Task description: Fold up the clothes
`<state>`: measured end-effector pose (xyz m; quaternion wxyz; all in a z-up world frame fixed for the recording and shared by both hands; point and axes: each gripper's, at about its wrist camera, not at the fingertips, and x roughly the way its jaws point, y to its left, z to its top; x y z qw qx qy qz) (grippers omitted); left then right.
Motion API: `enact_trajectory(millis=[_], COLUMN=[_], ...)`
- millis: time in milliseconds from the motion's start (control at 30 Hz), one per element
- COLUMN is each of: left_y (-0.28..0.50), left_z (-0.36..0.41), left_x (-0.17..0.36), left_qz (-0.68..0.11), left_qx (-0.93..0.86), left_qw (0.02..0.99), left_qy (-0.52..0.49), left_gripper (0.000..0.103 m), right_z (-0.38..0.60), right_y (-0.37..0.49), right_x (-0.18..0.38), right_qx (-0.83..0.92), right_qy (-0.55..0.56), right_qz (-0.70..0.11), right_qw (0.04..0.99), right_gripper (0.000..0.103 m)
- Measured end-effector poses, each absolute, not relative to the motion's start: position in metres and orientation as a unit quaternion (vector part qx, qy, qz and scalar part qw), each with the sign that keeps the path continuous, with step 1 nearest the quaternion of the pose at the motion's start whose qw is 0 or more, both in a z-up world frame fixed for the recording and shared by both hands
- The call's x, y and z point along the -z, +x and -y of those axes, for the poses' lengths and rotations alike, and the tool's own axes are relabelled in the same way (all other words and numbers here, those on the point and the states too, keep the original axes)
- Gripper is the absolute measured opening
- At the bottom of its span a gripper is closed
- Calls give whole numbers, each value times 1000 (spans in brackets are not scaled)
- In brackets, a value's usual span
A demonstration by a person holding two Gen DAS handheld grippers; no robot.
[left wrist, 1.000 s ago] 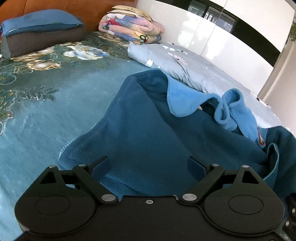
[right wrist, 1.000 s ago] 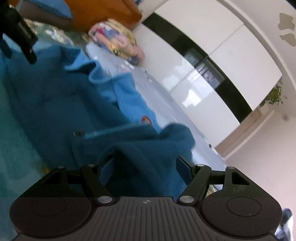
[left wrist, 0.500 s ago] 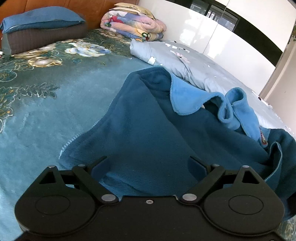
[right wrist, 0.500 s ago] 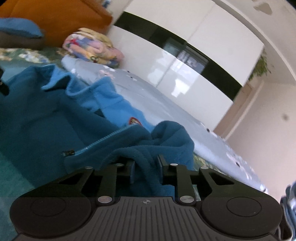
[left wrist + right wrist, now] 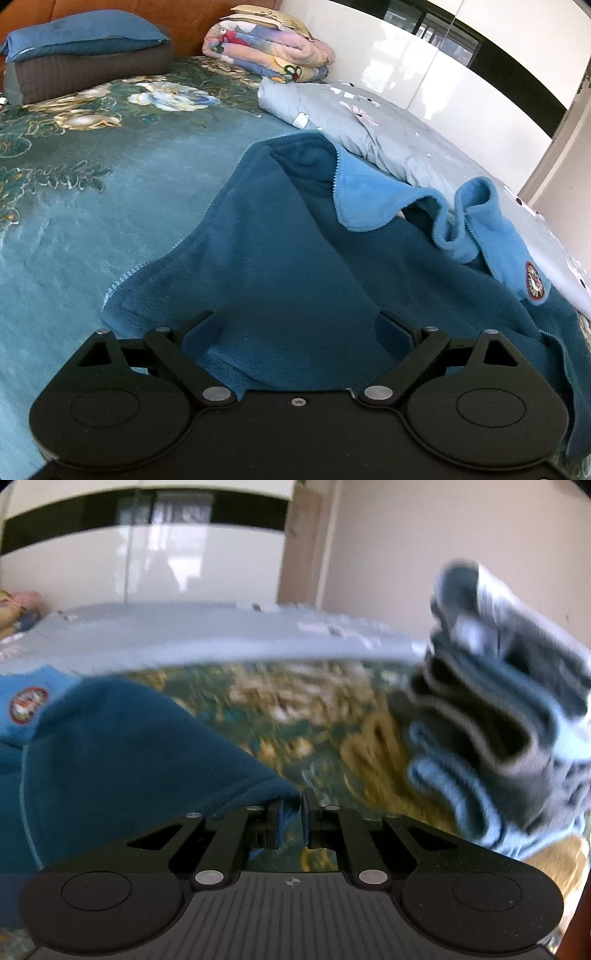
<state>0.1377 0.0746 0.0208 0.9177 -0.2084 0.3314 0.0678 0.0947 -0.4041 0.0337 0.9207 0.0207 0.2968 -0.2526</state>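
A dark teal fleece jacket (image 5: pixel 280 266) with a lighter blue lining is spread, rumpled, on a teal floral bedspread (image 5: pixel 74 206). A light blue zip edge runs along its left side, and a round embroidered badge (image 5: pixel 535 283) is seen on the turned-out lining at the right. Just behind the jacket lies a pale grey-blue quilt with small flower prints (image 5: pixel 369 125), and further back a rolled multicoloured floral blanket (image 5: pixel 266 51) and a blue pillow on a brown cushion (image 5: pixel 85 51) are placed against an orange headboard.

The left gripper (image 5: pixel 295 332) is seen low over the near hem of the jacket. Its jaws stand wide apart, with the fleece lying between and beneath them; no pressure of the fingers on the cloth is observed.

The right gripper (image 5: pixel 291 812) is shown in a blurred view at the far right end of the jacket. Its jaws are drawn nearly together, and a tip of dark teal fleece is pinched between them, the cloth stretching away to the left. A folded stack of grey and light blue garments (image 5: pixel 498 709) is seen to the right on the bedspread, apart from the jacket.
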Motion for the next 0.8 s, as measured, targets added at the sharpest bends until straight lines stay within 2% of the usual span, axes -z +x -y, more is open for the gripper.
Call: enact_trajectory(millis=[200, 333, 367, 433, 500, 633, 800], left_y=[136, 128, 126, 123, 121, 118, 106], left_z=[-75, -81, -86, -95, -106, -128, -145], left_x=[-22, -29, -31, -34, -32, -26, -26], left_qz=[-329, -307, -300, -288, -296, -324, -335], left_qx=[-74, -97, -108, -131, -162, -210, -210], left_qw=[920, 927, 927, 925, 912, 880, 869], left_qy=[-200, -192, -197, -212, -234, -278, -297], left_gripper=[91, 91, 91, 91, 91, 91, 91], right_z=[397, 378, 372, 357, 341, 316, 292], right_y=[100, 90, 86, 70, 57, 59, 84], right_x=[-30, -58, -64, -82, -96, -93, -68], right_qx=[242, 221, 216, 186, 156, 102, 8], right_qy=[19, 7, 0, -3, -10, -39, -27], right_qz=[-314, -289, -284, -260, -224, -186, -255], right_qw=[918, 931, 934, 947, 962, 976, 967], right_gripper=[10, 37, 39, 58, 71, 72, 71])
